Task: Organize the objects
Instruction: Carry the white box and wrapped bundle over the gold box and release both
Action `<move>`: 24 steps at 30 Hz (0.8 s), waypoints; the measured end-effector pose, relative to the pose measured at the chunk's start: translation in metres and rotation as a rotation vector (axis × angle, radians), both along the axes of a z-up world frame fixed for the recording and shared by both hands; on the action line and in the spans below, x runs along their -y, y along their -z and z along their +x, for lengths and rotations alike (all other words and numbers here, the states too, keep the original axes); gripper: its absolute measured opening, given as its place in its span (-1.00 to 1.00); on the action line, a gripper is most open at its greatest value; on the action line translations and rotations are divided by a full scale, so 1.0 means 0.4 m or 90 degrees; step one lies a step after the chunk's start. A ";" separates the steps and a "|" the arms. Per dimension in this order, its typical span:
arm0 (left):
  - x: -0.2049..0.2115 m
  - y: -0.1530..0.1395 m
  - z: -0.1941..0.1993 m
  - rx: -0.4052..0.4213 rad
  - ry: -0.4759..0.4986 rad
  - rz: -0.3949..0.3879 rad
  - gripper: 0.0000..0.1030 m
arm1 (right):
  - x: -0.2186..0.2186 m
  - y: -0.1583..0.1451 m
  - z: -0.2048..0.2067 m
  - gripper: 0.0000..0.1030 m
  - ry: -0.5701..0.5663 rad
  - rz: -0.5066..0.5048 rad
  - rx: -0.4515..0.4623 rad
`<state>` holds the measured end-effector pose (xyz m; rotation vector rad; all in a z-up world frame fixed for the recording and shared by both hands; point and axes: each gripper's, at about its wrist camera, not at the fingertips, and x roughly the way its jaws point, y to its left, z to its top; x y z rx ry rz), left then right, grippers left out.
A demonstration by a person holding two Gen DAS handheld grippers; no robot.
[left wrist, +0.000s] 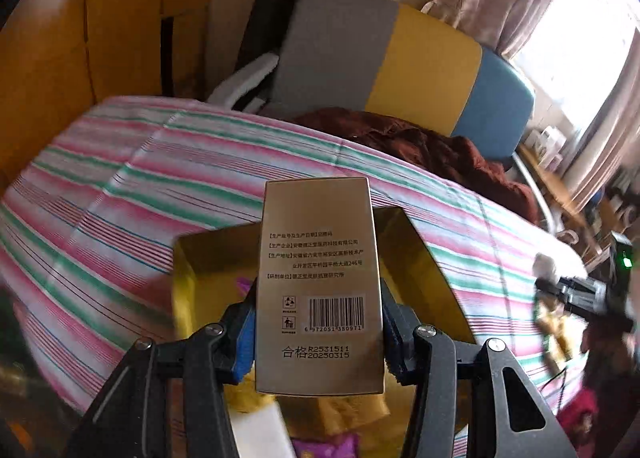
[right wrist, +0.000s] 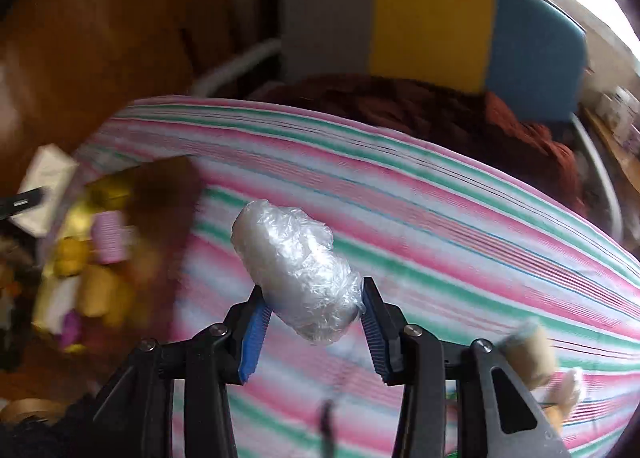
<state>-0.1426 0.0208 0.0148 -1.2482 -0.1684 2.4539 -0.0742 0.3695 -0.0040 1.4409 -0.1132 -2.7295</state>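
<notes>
A striped cloth (left wrist: 120,186) in pink, green and white covers the table, which fills most of both views. Behind it stands a chair back (left wrist: 400,58) in grey, yellow and blue panels, with a dark red-brown blanket (left wrist: 432,146) bunched at the table's far edge.

On the cloth sits an open gold tray (left wrist: 424,258) with shiny walls; small yellow and purple packets lie inside it, blurred in the right wrist view.

The left gripper (left wrist: 318,334) is clenched on a tall gold box (left wrist: 318,282), its blue pads pressed against both long sides. The box stands upright in front of the tray and above it, its printed face with a barcode turned to the camera.

The right gripper (right wrist: 312,314) clasps a crumpled wad of clear plastic wrap (right wrist: 296,262), held over the bare cloth to the right of the tray. In the left wrist view this gripper shows only as a blur at the right edge.
</notes>
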 end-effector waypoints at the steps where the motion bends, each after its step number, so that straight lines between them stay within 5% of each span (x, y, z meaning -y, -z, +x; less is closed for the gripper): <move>1: -0.016 0.004 -0.001 0.003 0.010 0.010 -0.01 | 0.051 -0.010 0.010 -0.15 -0.024 -0.005 -0.007; 8: -0.193 0.022 -0.055 0.070 0.078 0.027 -0.01 | 0.259 -0.017 0.062 -0.15 -0.107 -0.031 -0.017; 12: -0.257 0.082 -0.099 0.129 0.051 0.004 -0.01 | 0.284 -0.012 0.079 -0.15 -0.103 -0.039 -0.013; 24: -0.355 0.183 -0.147 0.176 -0.001 -0.106 -0.01 | 0.242 -0.013 0.098 -0.15 -0.074 -0.062 -0.034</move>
